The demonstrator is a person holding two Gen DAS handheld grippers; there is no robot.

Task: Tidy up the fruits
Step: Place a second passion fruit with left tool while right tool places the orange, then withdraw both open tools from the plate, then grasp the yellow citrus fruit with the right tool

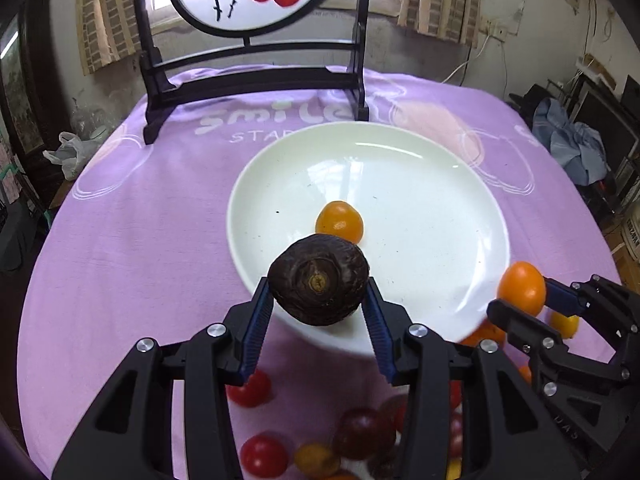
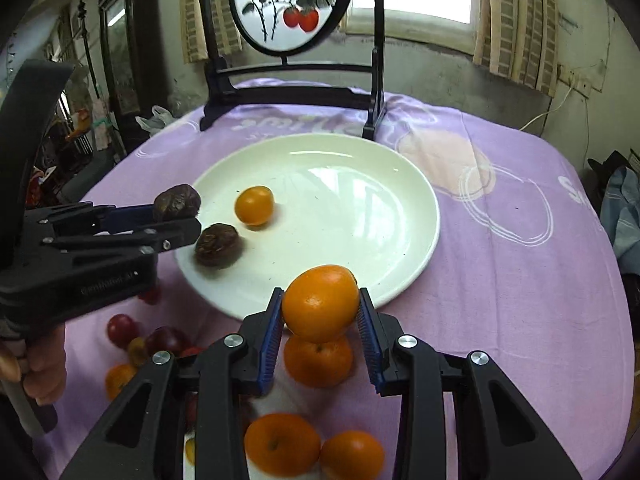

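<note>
My left gripper [image 1: 318, 284] is shut on a dark brown wrinkled fruit [image 1: 318, 280] and holds it over the near rim of the white plate [image 1: 400, 200]. One small orange fruit [image 1: 339, 222] lies on the plate behind it. The right gripper [image 2: 320, 296] is shut on an orange fruit [image 2: 320, 302], lifted just in front of the plate [image 2: 340, 200]. In the right wrist view the left gripper [image 2: 178, 212] comes in from the left with its dark fruit [image 2: 177, 202]. A second dark fruit [image 2: 218, 245] and the small orange one [image 2: 254, 205] lie on the plate.
Loose oranges [image 2: 318, 360] and cherry tomatoes [image 1: 264, 456] lie on the purple cloth [image 1: 140, 240] in front of the plate. A dark wooden stand with a round painted screen [image 1: 256, 80] stands at the back. A hand [image 2: 44, 368] grips the left handle.
</note>
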